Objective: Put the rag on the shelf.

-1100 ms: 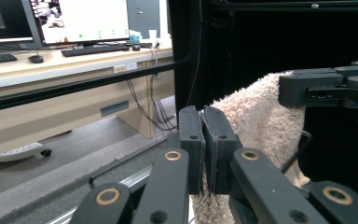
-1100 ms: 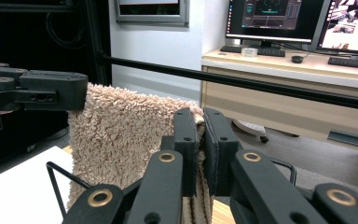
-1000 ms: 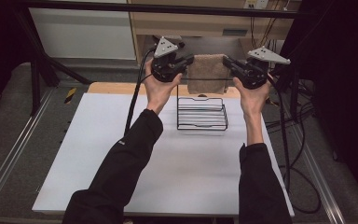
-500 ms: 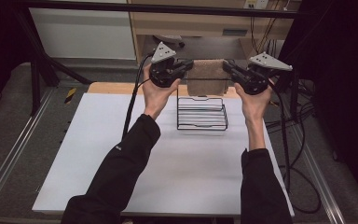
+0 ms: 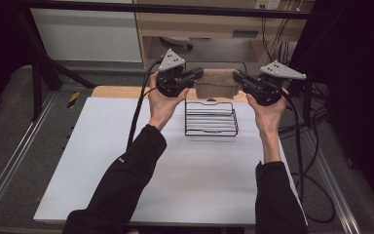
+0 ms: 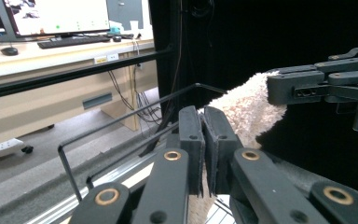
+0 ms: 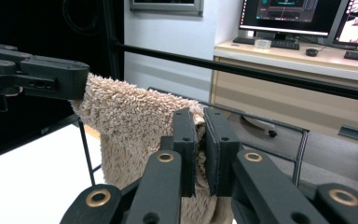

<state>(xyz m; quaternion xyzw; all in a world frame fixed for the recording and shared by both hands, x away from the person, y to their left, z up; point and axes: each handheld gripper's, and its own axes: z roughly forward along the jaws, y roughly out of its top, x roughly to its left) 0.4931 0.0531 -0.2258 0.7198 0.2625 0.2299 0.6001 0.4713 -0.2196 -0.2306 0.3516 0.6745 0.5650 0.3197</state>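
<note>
Gripping opposite top corners, the left gripper (image 5: 198, 74) and right gripper (image 5: 237, 76) stretch the towel (image 5: 217, 84) between them, above the wire basket (image 5: 211, 118), ready for lowering.

From here nothing can be read: the monitors (image 7: 291, 13) beyond the rail show windows too small to make out, and the little labels (image 6: 101, 59) on the desk edge are just pale blurs.
</note>
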